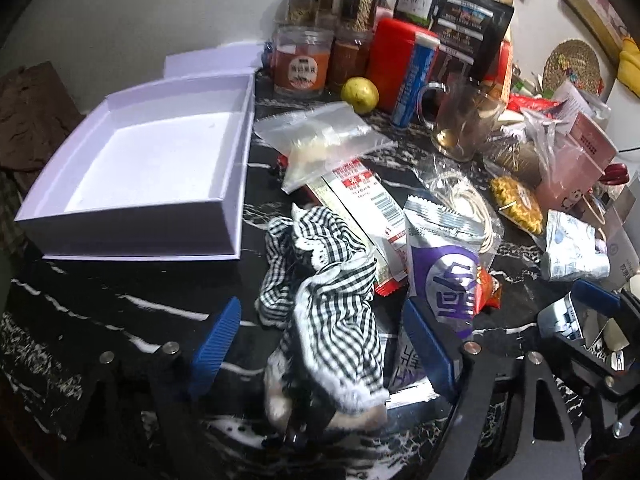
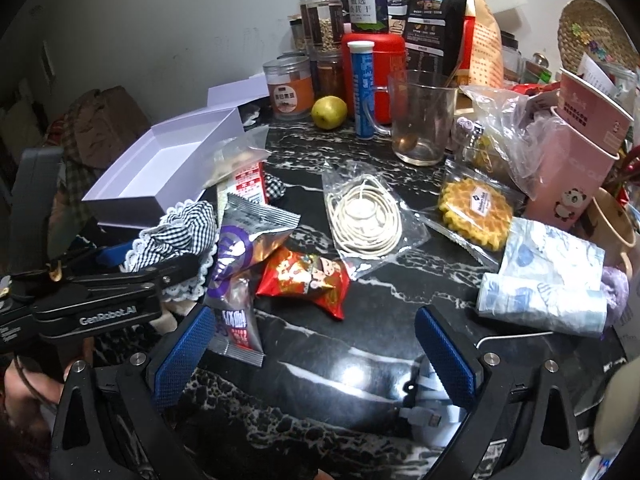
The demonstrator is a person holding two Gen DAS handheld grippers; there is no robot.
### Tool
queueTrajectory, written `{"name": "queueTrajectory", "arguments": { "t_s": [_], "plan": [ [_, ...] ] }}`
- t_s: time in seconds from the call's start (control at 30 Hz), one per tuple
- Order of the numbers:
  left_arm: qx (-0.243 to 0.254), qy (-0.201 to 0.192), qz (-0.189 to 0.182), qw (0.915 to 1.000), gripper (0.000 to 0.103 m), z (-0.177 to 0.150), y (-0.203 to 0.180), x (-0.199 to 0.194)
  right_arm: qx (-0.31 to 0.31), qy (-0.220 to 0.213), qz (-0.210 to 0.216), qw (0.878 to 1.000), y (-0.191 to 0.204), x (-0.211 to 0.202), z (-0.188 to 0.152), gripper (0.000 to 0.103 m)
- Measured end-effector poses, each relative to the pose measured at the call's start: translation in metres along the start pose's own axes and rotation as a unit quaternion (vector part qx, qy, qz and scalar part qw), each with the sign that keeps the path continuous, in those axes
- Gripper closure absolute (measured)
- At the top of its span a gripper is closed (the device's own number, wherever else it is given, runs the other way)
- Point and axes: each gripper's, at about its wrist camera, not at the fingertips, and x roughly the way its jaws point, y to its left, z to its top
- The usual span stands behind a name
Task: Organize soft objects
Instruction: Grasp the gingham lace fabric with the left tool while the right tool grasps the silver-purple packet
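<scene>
Reaching: my left tongs (image 1: pixel 320 344) straddle the checked cloth (image 1: pixel 320 276), parted, not pinching.
Risk: snack packet (image 1: pixel 440 276) beside it gets caught.
Right tongs (image 2: pixel 316 352): released, empty.

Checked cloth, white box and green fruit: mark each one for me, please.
Checked cloth (image 1: pixel 320 264), left wrist view, on the bunched middle folds.
White box (image 1: pixel 152 168), left wrist view, on its bare inner floor.
Green fruit (image 2: pixel 329 112), right wrist view, on the centre of its skin.
</scene>
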Motion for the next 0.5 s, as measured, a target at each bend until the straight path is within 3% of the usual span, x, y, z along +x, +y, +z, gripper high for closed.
{"name": "queueTrajectory", "arguments": {
  "t_s": [0.07, 0.13, 0.23, 0.3, 0.5],
  "plan": [
    [0.003, 0.001, -0.004, 1.0, 0.027, 0.001, 0.0, 0.007, 0.002, 0.002, 0.0, 1.0, -0.001, 0.003, 0.001, 0.001],
    [0.006, 0.005, -0.002, 1.0, 0.047, 0.003, 0.0, 0.011, 0.005, 0.003, 0.001, 1.0, -0.003, 0.005, 0.002, 0.001],
    [0.01, -0.001, -0.006, 0.9999, 0.061, 0.004, 0.003, 0.014, 0.007, 0.004, 0.002, 1.0, -0.004, 0.006, 0.002, 0.001],
    [0.008, -0.008, -0.01, 0.9999, 0.066, 0.005, 0.005, 0.011, 0.007, 0.003, 0.001, 1.0, -0.004, 0.006, 0.002, 0.001],
    [-0.012, -0.033, -0.027, 0.999, 0.067, 0.009, 0.015, -0.016, 0.003, -0.003, 0.005, 1.0, 0.0, 0.005, 0.002, 0.002]
  ]
}}
